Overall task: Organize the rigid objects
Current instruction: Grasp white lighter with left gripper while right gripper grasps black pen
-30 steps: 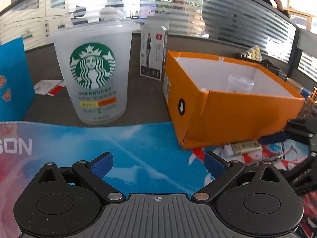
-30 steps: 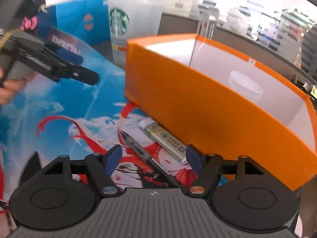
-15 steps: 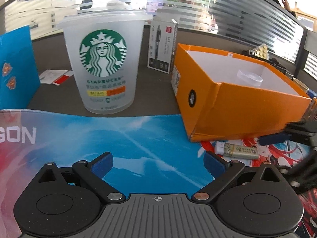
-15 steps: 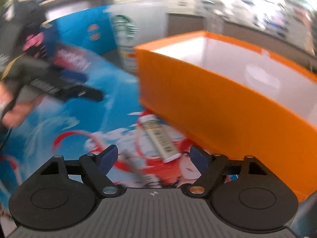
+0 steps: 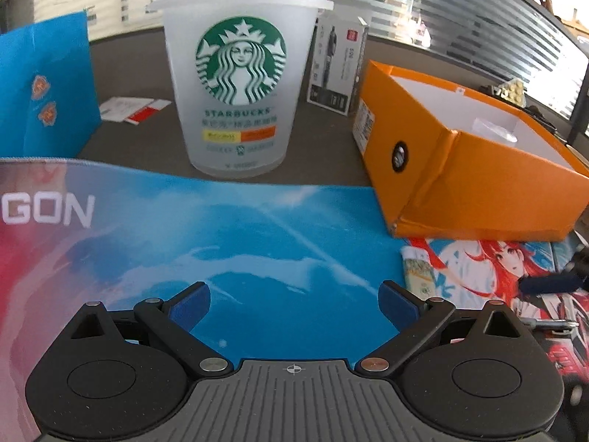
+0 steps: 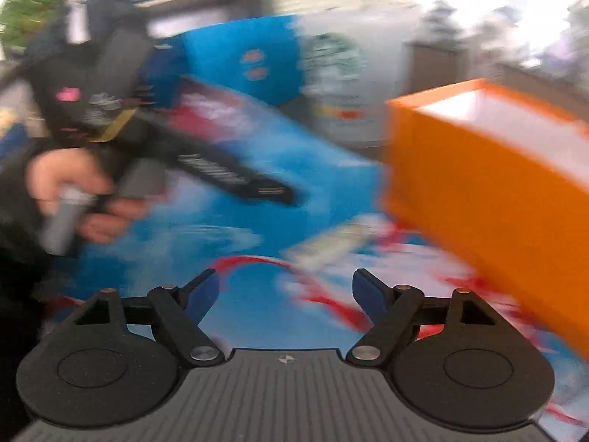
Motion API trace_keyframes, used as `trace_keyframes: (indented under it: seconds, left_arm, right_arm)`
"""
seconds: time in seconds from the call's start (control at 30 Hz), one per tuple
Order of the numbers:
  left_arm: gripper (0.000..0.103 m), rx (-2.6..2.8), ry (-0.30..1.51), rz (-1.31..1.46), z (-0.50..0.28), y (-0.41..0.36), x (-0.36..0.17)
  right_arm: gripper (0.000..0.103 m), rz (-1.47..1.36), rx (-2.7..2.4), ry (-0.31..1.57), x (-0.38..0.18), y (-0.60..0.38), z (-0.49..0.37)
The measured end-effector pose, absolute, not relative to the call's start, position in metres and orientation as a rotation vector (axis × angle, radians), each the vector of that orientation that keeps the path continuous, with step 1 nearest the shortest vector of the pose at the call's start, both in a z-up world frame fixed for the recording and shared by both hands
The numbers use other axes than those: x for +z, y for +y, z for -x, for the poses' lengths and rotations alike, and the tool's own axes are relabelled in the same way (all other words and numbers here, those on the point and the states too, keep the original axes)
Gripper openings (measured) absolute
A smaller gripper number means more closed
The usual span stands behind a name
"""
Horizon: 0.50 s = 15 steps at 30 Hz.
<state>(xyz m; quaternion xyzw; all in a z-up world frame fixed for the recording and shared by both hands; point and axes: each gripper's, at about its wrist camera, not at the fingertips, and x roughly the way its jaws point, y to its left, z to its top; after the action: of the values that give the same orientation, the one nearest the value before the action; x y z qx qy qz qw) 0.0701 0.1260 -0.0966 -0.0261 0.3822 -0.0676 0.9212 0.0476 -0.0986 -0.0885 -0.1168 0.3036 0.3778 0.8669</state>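
While its jaws are opening with nothing between them, the right gripper faces a blurred small white tube. The left gripper gapes empty, the open orange cardboard box ahead to its right.

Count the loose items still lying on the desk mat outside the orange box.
2 visible: a small labelled tube on the desk mat just in front of the orange box, and a metal tool at the mat's right edge, partly hidden. Others may be out of view.

A cup stands just behind the mat's back edge. A box sits at its right; a tube lies before the box.
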Motion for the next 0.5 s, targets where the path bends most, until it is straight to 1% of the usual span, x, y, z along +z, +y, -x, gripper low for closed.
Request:
trace_keyframes:
  seconds: [0.1,0.13,0.17,0.23,0.33,0.4,0.43,0.5]
  left_arm:
    - [0.099,-0.168,0.781,0.031,-0.069,0.113,-0.098]
    - [0.099,-0.178,0.779,0.016,-0.068,0.107,-0.098]
    - [0.099,-0.191,0.778,-0.001,-0.068,0.101,-0.099]
    - [0.099,-0.213,0.778,-0.034,-0.068,0.088,-0.102]
    - [0.099,-0.233,0.792,-0.061,-0.072,0.075,-0.106]
    - [0.103,-0.211,0.796,-0.089,-0.073,0.068,-0.109]
    - [0.103,-0.198,0.790,-0.110,-0.073,0.064,-0.110]
    - [0.103,-0.196,0.774,-0.104,-0.073,0.062,-0.111]
  right_arm:
    - [0.080,0.286,0.738,0.673,-0.091,-0.124,-0.044]
    - [0.071,0.291,0.722,0.693,-0.092,-0.129,-0.046]
    - [0.050,0.299,0.708,0.703,-0.093,-0.134,-0.047]
    - [0.027,0.313,0.695,0.719,-0.095,-0.140,-0.048]
    - [0.027,0.341,0.705,0.720,-0.095,-0.144,-0.044]
    - [0.022,0.354,0.704,0.722,-0.095,-0.142,-0.042]
    - [0.017,0.351,0.698,0.727,-0.094,-0.141,-0.041]
    - [0.016,0.345,0.677,0.726,-0.095,-0.138,-0.038]
